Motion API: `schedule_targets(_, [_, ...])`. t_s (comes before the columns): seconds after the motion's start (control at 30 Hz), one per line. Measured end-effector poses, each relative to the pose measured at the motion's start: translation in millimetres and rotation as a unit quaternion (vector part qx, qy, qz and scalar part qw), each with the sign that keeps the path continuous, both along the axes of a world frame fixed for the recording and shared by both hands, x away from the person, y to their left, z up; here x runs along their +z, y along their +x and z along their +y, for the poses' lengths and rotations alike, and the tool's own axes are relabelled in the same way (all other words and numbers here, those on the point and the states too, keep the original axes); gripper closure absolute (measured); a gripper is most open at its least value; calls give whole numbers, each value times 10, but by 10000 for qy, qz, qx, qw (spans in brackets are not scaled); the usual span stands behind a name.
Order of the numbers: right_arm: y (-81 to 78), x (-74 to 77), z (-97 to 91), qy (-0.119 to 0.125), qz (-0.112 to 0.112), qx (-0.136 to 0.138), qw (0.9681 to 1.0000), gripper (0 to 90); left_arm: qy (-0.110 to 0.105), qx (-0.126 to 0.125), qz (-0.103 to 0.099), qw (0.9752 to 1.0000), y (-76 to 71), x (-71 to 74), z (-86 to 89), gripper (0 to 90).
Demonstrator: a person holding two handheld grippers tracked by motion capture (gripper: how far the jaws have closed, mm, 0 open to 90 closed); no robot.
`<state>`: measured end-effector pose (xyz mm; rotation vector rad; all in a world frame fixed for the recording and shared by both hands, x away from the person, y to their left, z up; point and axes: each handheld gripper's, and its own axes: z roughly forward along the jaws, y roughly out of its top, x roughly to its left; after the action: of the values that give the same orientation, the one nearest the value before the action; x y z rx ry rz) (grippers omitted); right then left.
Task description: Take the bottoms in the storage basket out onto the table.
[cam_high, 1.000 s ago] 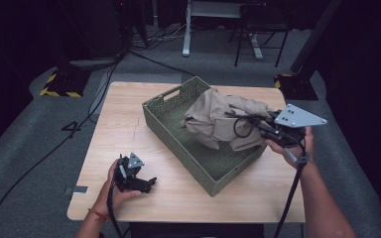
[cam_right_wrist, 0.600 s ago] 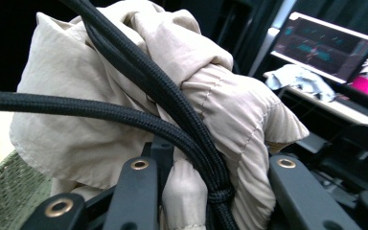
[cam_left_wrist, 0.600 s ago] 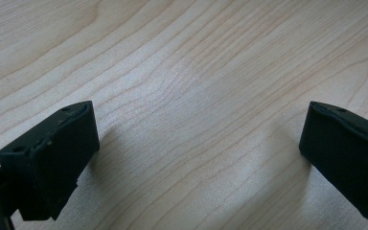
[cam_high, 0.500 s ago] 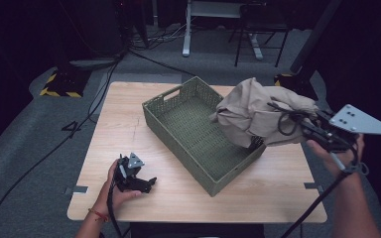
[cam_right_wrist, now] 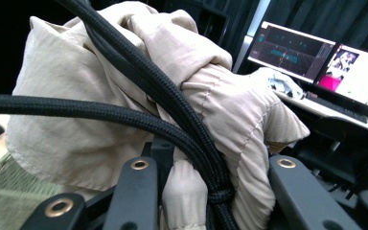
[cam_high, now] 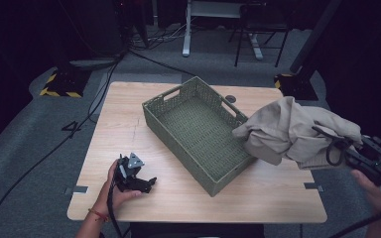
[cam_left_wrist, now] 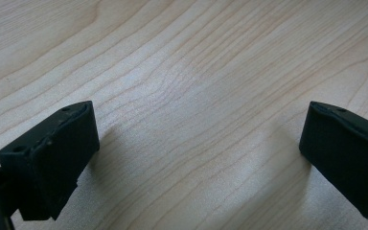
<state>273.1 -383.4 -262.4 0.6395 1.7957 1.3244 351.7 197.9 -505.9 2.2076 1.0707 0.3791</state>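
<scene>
Jacket (cam_high: 290,130) pinched in right claw (cam_high: 338,148), now lifted clear of basket (cam_high: 198,136) past tabletop (cam_high: 124,124) edge, left claw (cam_high: 138,179) spread, unmoved.

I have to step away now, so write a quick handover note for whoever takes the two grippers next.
Right gripper: shut on the beige garment, holding it bunched in the air past the right rim of the green basket, at the table's right edge; black drawcords run across it.
Left gripper: open, nothing between the jaws, resting on the wooden table near the front left corner.
Done: garment is out of the basket, which has nothing in it.
Left: probably set the garment down; where is not shown.
</scene>
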Motion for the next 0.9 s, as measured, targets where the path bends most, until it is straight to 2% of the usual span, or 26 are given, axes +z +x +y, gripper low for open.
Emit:
schedule_targets(0.03, [0, 0, 0, 0, 0, 0, 10000, 678, 1, -1, 1, 10000, 0, 0, 0, 3])
schedule_targets(0.1, [-95, -130, -100, 14, 106, -41, 9999, 677, 3, -2, 0, 10000, 0, 0, 0, 3])
schedule_targets(0.13, [-95, -130, -100, 14, 106, -41, 9999, 677, 1, 0, 0, 10000, 0, 0, 0, 3])
schedule_targets(0.17, [-154, -216, -172, 76, 170, -61, 9998, 677, 1, 0, 0, 10000, 0, 0, 0, 3])
schedule_targets(0.27, [-210, -294, -239, 113, 220, -92, 9997, 677, 0, -1, 0, 10000, 0, 0, 0, 3])
schedule_targets(0.33, [-307, -370, -328, 180, 233, -149, 9995, 678, 1, -1, 1, 10000, 0, 0, 0, 3])
schedule_targets(0.6, [-557, -408, -510, 356, 128, -294, 9989, 677, -19, 16, 19, 10000, 2, 0, -6, 3])
schedule_targets(0.67, [-672, -365, -582, 446, 8, -384, 9983, 677, 25, -3, -20, 10000, 8, 1, -3, 2])
schedule_targets(0.87, [-770, -293, -640, 478, -49, -422, 9980, 677, -9, 20, -10, 10000, 11, -2, -13, 2])
schedule_targets(0.9, [-797, -278, -654, 484, -126, -471, 9976, 677, -2, 20, -9, 10000, 11, -2, -13, 2])
